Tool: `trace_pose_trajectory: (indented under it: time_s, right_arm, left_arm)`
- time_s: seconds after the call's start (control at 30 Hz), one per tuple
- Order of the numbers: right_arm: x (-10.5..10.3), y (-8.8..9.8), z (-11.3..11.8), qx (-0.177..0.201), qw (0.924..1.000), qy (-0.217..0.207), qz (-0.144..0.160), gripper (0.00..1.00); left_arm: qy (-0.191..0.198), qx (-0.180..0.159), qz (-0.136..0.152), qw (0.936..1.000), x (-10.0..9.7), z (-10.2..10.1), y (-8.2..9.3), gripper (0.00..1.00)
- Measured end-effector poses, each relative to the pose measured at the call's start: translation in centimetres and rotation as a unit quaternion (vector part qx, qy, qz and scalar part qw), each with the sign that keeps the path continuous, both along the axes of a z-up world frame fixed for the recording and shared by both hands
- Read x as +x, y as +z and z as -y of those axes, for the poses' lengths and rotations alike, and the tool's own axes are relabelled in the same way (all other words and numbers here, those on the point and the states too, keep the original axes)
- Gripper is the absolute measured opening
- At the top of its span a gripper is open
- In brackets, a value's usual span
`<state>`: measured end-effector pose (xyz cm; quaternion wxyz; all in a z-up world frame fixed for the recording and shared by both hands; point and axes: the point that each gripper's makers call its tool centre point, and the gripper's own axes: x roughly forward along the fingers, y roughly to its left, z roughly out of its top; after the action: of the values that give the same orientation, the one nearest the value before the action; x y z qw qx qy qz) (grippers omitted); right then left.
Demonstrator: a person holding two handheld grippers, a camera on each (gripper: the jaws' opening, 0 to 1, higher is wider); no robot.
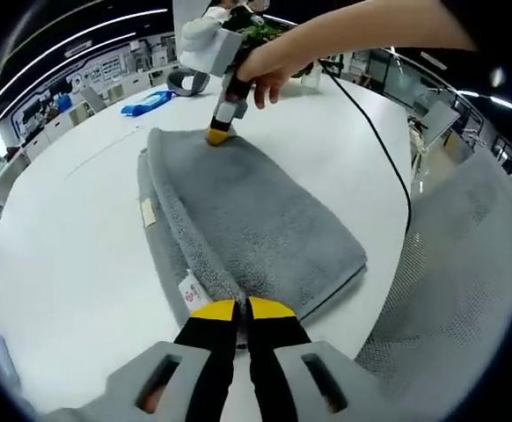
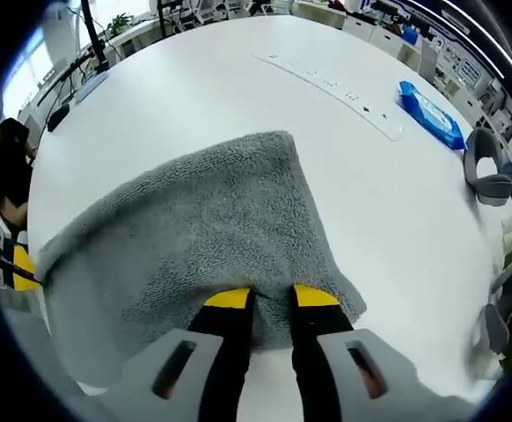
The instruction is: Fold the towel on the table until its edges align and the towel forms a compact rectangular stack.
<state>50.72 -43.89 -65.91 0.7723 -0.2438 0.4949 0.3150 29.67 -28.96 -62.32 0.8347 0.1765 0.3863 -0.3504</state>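
At six o'clock in the left gripper view, the left gripper [image 1: 243, 309] has its jaws pressed together, pinching the near edge of the grey towel [image 1: 247, 220], which lies folded on the white table [image 1: 71, 255]. Toward twelve o'clock, the right gripper [image 1: 220, 134] pinches the far edge, its jaws slightly apart over the cloth. If the two pull unevenly, the layers could skew and the edges misalign. Farther off lies a blue packet [image 1: 147, 103].

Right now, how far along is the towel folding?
Done: the grey towel already lies doubled on the white table, one layer over another. In hand: the left gripper and right gripper each pinch an end. Left: the lower layer sticks out along one side, so edges need aligning, probably with another fold.
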Motion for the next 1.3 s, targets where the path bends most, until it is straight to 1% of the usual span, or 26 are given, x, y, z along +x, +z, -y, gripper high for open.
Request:
trace_pose_trajectory:
  time_s: [0.03, 0.2, 0.23, 0.3, 0.33, 0.37, 0.4, 0.43, 0.5, 0.53, 0.57, 0.63, 0.67, 0.73, 0.77, 0.8, 0.83, 0.9, 0.93, 1.0, 1.03, 1.07, 1.1, 1.13, 1.2, 1.3]
  right_arm:
    - [0.0, 0.0, 0.0, 0.000, 1.0000, 0.002, 0.003, 0.15]
    - [-0.1, 0.5, 0.2, 0.008, 0.9998, -0.014, 0.015, 0.16]
    - [-0.2, 0.7, 0.2, 0.012, 0.9996, -0.016, 0.020, 0.16]
    - [-0.1, 1.2, 0.3, 0.021, 0.9992, -0.020, 0.027, 0.15]
    - [-0.1, 1.7, 0.2, 0.037, 0.9983, -0.029, 0.033, 0.15]
    - [-0.2, 2.4, -0.1, 0.061, 0.9965, -0.042, 0.039, 0.15]
    - [-0.2, 2.7, -0.1, 0.070, 0.9956, -0.047, 0.041, 0.15]
    - [-0.5, 3.3, -0.2, 0.087, 0.9939, -0.052, 0.044, 0.15]
    - [-0.9, 4.1, 0.0, 0.104, 0.9916, -0.059, 0.051, 0.16]
    - [-1.4, 4.7, -0.1, 0.116, 0.9900, -0.056, 0.057, 0.16]
    - [-1.9, 5.0, 0.0, 0.120, 0.9895, -0.054, 0.059, 0.17]
    - [-3.5, 5.8, -0.2, 0.139, 0.9870, -0.045, 0.067, 0.18]
    - [-4.8, 6.2, -0.2, 0.148, 0.9858, -0.041, 0.069, 0.19]
    - [-6.7, 6.6, -0.5, 0.168, 0.9824, -0.034, 0.073, 0.20]
    - [-8.5, 6.6, -0.7, 0.180, 0.9808, -0.031, 0.069, 0.21]
    - [-9.6, 6.5, -0.7, 0.182, 0.9807, -0.028, 0.065, 0.23]
    - [-11.3, 6.3, -0.7, 0.184, 0.9805, -0.023, 0.064, 0.24]
    - [-13.2, 6.1, -0.9, 0.192, 0.9793, -0.020, 0.061, 0.25]
    - [-14.8, 6.0, -1.2, 0.203, 0.9776, -0.017, 0.053, 0.25]
    - [-17.1, 5.8, -1.6, 0.213, 0.9759, -0.013, 0.045, 0.27]
    - [-17.9, 5.7, -1.8, 0.215, 0.9756, -0.006, 0.042, 0.28]
    - [-19.2, 5.4, -2.0, 0.214, 0.9761, 0.007, 0.037, 0.29]
    - [-19.9, 5.3, -2.2, 0.211, 0.9767, 0.012, 0.034, 0.30]
    - [-20.8, 5.1, -2.6, 0.208, 0.9770, 0.031, 0.032, 0.31]
    - [-22.0, 4.8, -3.1, 0.204, 0.9773, 0.047, 0.032, 0.33]
    - [-23.1, 4.6, -3.9, 0.208, 0.9752, 0.070, 0.031, 0.34]
  left_arm:
    - [0.000, -0.002, 0.005, 1.0000, 0.1, 0.0, 0.2, 0.04]
    - [0.002, 0.001, 0.049, 0.9988, 1.0, -0.2, 1.5, 0.05]
    - [0.002, 0.002, 0.062, 0.9981, 1.2, -0.2, 1.9, 0.06]
    - [0.005, -0.003, 0.098, 0.9952, 2.0, -0.2, 3.0, 0.06]
    - [0.006, -0.008, 0.110, 0.9939, 2.2, -0.1, 3.5, 0.06]
    - [0.007, -0.014, 0.118, 0.9929, 2.3, 0.0, 4.0, 0.07]
    - [0.006, -0.018, 0.124, 0.9922, 2.3, 0.1, 4.2, 0.08]
    - [0.001, -0.021, 0.133, 0.9909, 2.4, 0.3, 4.5, 0.10]
    - [-0.007, -0.020, 0.144, 0.9894, 2.4, 0.6, 4.6, 0.14]
    - [-0.015, -0.019, 0.144, 0.9893, 2.3, 0.8, 4.4, 0.14]
    - [-0.020, -0.018, 0.139, 0.9900, 2.2, 1.0, 4.1, 0.15]
    - [-0.035, -0.016, 0.119, 0.9922, 1.8, 1.3, 3.2, 0.16]
    - [-0.042, -0.009, 0.112, 0.9927, 1.7, 1.3, 2.6, 0.17]
    - [-0.057, -0.002, 0.105, 0.9928, 1.4, 1.4, 2.2, 0.17]
    - [-0.062, -0.003, 0.100, 0.9930, 1.3, 1.6, 2.0, 0.17]
    - [-0.072, -0.004, 0.097, 0.9927, 1.2, 1.8, 1.8, 0.18]
    - [-0.080, -0.001, 0.092, 0.9925, 1.1, 1.8, 1.5, 0.19]
    - [-0.101, 0.003, 0.083, 0.9914, 0.7, 2.1, 0.8, 0.20]
    - [-0.107, 0.006, 0.081, 0.9909, 0.6, 2.1, 0.6, 0.20]
    - [-0.116, 0.010, 0.076, 0.9903, 0.4, 2.1, 0.2, 0.22]
    - [-0.121, 0.008, 0.070, 0.9902, 0.2, 2.1, -0.1, 0.22]
    - [-0.124, 0.008, 0.064, 0.9901, 0.0, 2.2, -0.3, 0.23]
    - [-0.130, 0.011, 0.059, 0.9897, -0.2, 2.1, -0.6, 0.24]
    - [-0.132, 0.013, 0.056, 0.9896, -0.3, 2.1, -0.8, 0.24]
    - [-0.138, 0.018, 0.048, 0.9891, -0.5, 2.0, -1.3, 0.24]
    - [-0.146, 0.021, 0.040, 0.9883, -0.7, 2.1, -1.7, 0.24]
